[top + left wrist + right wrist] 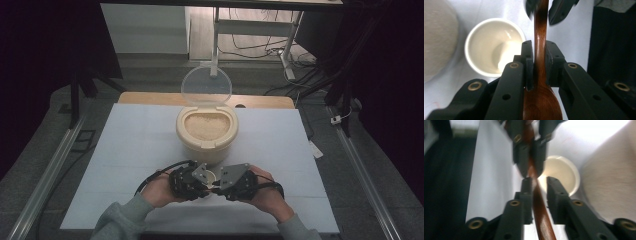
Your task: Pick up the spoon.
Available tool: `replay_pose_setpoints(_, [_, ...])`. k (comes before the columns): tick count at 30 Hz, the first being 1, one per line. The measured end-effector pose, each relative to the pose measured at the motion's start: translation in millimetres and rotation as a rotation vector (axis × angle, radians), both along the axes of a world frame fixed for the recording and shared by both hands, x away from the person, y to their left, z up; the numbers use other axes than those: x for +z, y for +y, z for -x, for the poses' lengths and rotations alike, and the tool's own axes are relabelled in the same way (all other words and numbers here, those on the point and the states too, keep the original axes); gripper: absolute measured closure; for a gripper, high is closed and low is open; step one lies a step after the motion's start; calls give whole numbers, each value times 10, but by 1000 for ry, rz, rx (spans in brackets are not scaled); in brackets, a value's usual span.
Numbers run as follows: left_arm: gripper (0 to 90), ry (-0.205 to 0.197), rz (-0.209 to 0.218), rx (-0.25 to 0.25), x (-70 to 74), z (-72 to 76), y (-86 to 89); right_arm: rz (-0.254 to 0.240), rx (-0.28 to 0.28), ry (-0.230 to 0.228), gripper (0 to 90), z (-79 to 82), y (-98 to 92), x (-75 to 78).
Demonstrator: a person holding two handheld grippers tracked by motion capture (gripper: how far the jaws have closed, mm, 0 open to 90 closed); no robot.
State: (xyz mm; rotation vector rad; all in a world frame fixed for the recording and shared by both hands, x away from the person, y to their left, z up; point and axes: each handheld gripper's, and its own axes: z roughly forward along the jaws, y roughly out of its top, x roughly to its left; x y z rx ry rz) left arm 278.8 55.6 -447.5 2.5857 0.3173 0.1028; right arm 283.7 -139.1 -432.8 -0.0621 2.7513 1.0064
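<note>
Brown wood of a spoon [539,75] is pinched at the neck by the left gripper [539,60]. Its handle runs between the right gripper [539,185] jaws, which are parted around it, one side touching. A white cup [492,47] stands just beside them, near a lidded rice container [206,131] on the pale table cover [125,150]; dark floor lies around.

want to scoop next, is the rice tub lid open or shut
Open. The clear lid stands tipped up behind the tub, and the rice inside shows uncovered from above.
</note>
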Motion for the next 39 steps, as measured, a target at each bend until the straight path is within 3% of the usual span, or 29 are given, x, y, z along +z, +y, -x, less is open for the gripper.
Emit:
replay_pose_setpoints(3, [781, -24, 17, 22, 31, 2, 33, -91, -74, 20, 636, -39, -101, 75])
replay_pose_setpoints(7, [781, -47, 42, 53, 58, -2, 70, -170, -150, 41, 571, -78, -220, 113])
replay_pose_setpoints(14, [781, -83, 78, 113, 80, -23, 132, -255, -276, 71, 495, -165, -344, 84])
replay_pose_setpoints(24, [781, -136, 126, 161, 110, -18, 199, -408, -438, 98, 411, -135, -487, 73])
replay_pose_setpoints(28, [781, -148, 140, 176, 115, -18, 219, -433, -481, 122, 386, -137, -536, 48])
replay_pose_setpoints(39, [781, -186, 174, 183, 126, 17, 206, -475, -510, 218, 372, -154, -478, -82])
